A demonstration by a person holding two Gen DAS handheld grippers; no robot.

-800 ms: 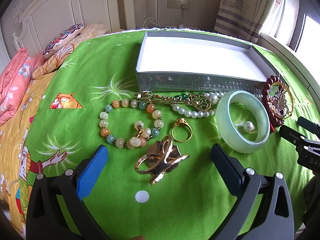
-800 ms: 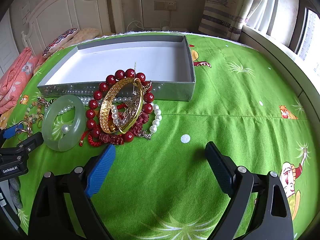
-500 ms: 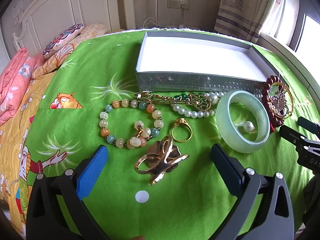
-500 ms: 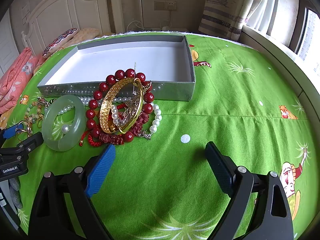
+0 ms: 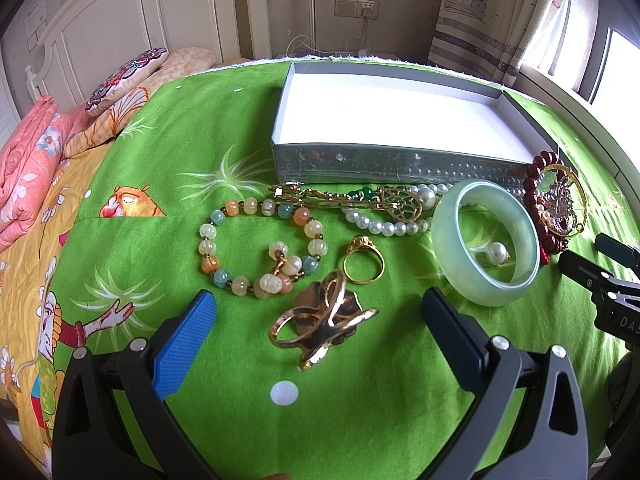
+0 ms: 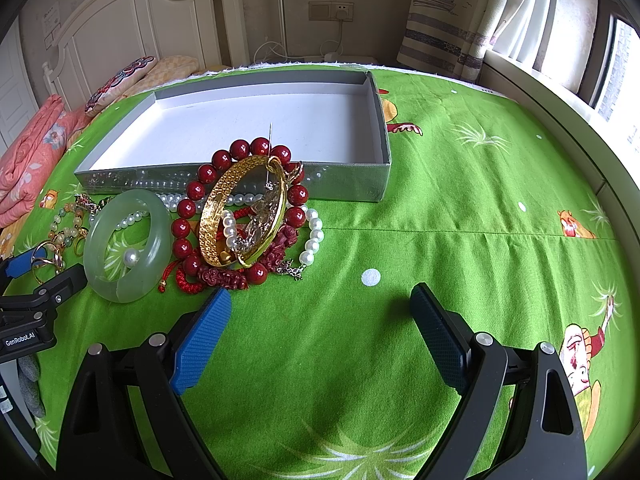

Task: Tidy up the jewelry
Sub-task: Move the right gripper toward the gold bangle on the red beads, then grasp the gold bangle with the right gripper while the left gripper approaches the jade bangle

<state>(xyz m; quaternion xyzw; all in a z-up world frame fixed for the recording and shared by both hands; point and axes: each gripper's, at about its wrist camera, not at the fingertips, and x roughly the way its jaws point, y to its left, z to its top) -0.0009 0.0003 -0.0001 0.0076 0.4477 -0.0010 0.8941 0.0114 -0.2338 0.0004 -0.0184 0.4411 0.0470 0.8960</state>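
An empty grey box [image 5: 384, 160] with a white floor stands on the green bedspread; it also shows in the right wrist view [image 6: 240, 184]. In front of it lie a pastel bead bracelet [image 5: 256, 248], a gold ring [image 5: 363, 260], a gold flower brooch [image 5: 322, 320], a pearl string with a gold pendant [image 5: 384, 216], a jade bangle [image 5: 486, 240] around a loose pearl, and a red bead bracelet with a gold bangle [image 6: 244, 216]. My left gripper [image 5: 318, 324] is open, its jaws either side of the brooch. My right gripper [image 6: 320, 320] is open and empty, just right of the red beads.
Pillows and a folded pink quilt [image 5: 28, 176] lie at the left by the white headboard. A window ledge and curtain [image 6: 520, 60] run along the right. My right gripper's tip shows in the left wrist view [image 5: 600, 276].
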